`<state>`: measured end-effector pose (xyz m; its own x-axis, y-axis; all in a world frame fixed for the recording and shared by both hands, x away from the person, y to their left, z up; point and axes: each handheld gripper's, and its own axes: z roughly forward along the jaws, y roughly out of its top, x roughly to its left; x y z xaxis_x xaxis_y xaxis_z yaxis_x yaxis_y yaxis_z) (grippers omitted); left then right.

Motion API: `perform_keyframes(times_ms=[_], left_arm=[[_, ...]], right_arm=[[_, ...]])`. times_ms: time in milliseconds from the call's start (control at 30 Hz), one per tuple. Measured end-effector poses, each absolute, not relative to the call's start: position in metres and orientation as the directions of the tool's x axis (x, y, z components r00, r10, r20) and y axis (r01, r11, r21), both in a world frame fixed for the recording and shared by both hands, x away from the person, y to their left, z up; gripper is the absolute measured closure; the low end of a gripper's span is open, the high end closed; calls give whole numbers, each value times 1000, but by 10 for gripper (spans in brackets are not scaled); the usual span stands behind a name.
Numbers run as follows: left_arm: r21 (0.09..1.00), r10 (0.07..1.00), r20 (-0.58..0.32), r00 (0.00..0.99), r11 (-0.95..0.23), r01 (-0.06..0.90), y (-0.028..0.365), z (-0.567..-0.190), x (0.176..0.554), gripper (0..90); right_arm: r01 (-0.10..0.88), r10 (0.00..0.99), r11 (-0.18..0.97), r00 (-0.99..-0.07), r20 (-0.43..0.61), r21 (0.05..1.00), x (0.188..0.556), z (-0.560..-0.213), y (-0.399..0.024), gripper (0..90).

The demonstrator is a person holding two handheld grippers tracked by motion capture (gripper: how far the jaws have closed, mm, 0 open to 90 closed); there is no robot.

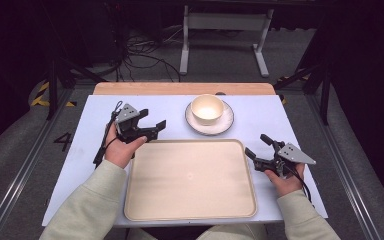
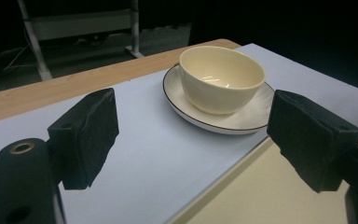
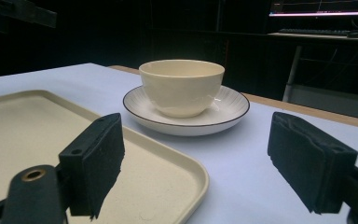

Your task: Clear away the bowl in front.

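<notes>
Nothing is being moved yet: both the left claw and right claw are gaping wide and empty, flanking the bare tray, while the bowl is sitting on its saucer just beyond the tray.

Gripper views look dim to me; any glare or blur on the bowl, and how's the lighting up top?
Left gripper view: dim, a small glare streak inside the bowl, near fingers soft. Right gripper view: the bowl and plate are sharp, background black apart from a lit screen strip. High view: the table and tray are evenly lit, surroundings fall into dark, edges bow slightly.
</notes>
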<state>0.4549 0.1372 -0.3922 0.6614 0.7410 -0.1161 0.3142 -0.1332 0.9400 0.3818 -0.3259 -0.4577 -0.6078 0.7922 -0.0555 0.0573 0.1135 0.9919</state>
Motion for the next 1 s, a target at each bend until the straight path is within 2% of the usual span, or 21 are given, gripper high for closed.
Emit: perform_keyframes(times_ms=[733,1000], left_arm=[[927,747,-142,650,-130,353,102,-388,490,199],[913,744,-185,642,-111,391,93,-389,502,204]], right_arm=[[50,792,108,-608,-55,993,381,-458,-327,187],[47,792,106,-608,-56,993,381,-458,-327,183]])
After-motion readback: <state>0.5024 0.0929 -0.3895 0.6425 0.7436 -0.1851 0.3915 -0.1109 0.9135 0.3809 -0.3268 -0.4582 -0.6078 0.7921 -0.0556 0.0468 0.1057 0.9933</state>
